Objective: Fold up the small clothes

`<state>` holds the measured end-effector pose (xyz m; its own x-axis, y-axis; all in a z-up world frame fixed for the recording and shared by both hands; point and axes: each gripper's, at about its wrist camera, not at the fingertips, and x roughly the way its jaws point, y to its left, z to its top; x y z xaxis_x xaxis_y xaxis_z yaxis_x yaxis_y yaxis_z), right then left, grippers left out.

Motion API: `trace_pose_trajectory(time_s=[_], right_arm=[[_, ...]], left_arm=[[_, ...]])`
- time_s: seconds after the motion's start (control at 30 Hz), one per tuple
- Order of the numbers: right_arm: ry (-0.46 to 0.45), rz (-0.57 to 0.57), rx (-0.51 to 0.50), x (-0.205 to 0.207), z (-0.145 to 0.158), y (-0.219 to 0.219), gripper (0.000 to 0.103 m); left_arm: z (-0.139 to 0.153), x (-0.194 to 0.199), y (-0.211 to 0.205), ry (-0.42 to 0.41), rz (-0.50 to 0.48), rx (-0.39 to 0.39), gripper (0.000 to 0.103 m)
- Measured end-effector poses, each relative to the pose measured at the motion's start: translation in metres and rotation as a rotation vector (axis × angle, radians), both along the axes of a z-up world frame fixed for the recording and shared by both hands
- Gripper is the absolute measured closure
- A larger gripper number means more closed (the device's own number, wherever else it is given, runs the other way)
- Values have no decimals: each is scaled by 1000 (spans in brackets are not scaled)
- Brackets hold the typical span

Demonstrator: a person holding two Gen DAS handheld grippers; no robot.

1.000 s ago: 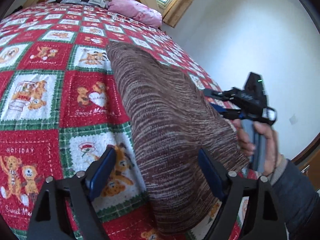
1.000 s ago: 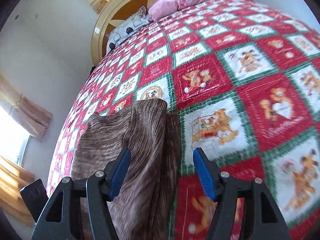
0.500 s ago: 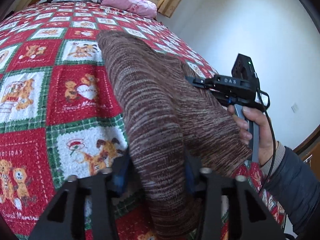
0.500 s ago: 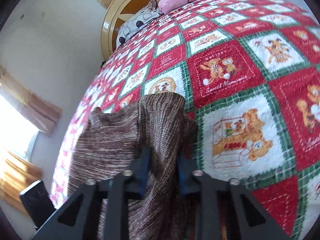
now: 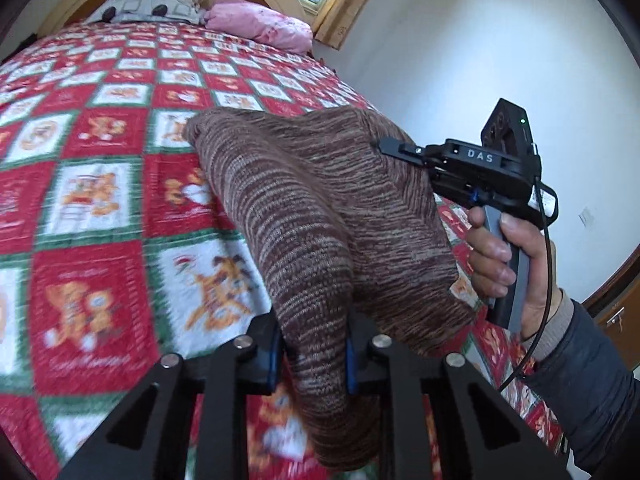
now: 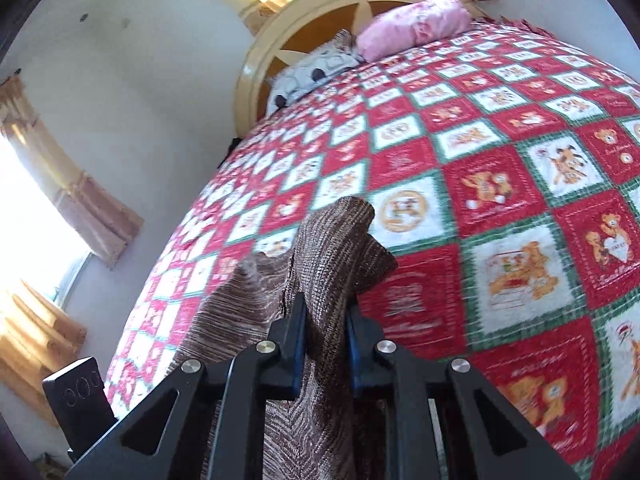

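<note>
A brown striped knit garment (image 5: pixel 320 208) is lifted off the red, white and green patchwork bedspread (image 5: pixel 100 200). My left gripper (image 5: pixel 310 354) is shut on its near edge, with cloth hanging below the jaws. My right gripper (image 6: pixel 325 344) is shut on the other edge of the garment (image 6: pixel 332 256), which bunches up ahead of the jaws. In the left wrist view the right gripper (image 5: pixel 378 145) reaches in from the right, hand-held, with its tips buried in the cloth.
The bed's round wooden headboard (image 6: pixel 316 12) is at the far end with a pink pillow (image 6: pixel 416 24) and a patterned pillow (image 6: pixel 316 72). A white wall (image 5: pixel 500 40) runs along the bed's right side. Curtained windows (image 6: pixel 36 208) are on the left.
Both grippers went from open around the garment edges to shut on them. They then lifted the garment off the bedspread, so it now bunches and hangs between them.
</note>
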<state>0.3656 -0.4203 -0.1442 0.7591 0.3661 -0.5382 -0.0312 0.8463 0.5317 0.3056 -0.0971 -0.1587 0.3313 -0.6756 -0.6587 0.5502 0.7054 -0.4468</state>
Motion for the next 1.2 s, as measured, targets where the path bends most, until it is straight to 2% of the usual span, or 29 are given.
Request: trace_pose_trajectory(time_s=[0.27,0.67,0.97,1.2], right_arm=[[-71,117,41,-19,30,76,87],[-87,290,70,-17,40,195,87],[-62,401,82,-4,29,276,87],[-33,470,75,7,16,332,87]], left_arm=[[28,-37,57,-65,78,42,79],[42,-84,149,-138,234,93,79],[36,-107,207,-143,356,99,79],[19,-115,252,-107,439,104,79]])
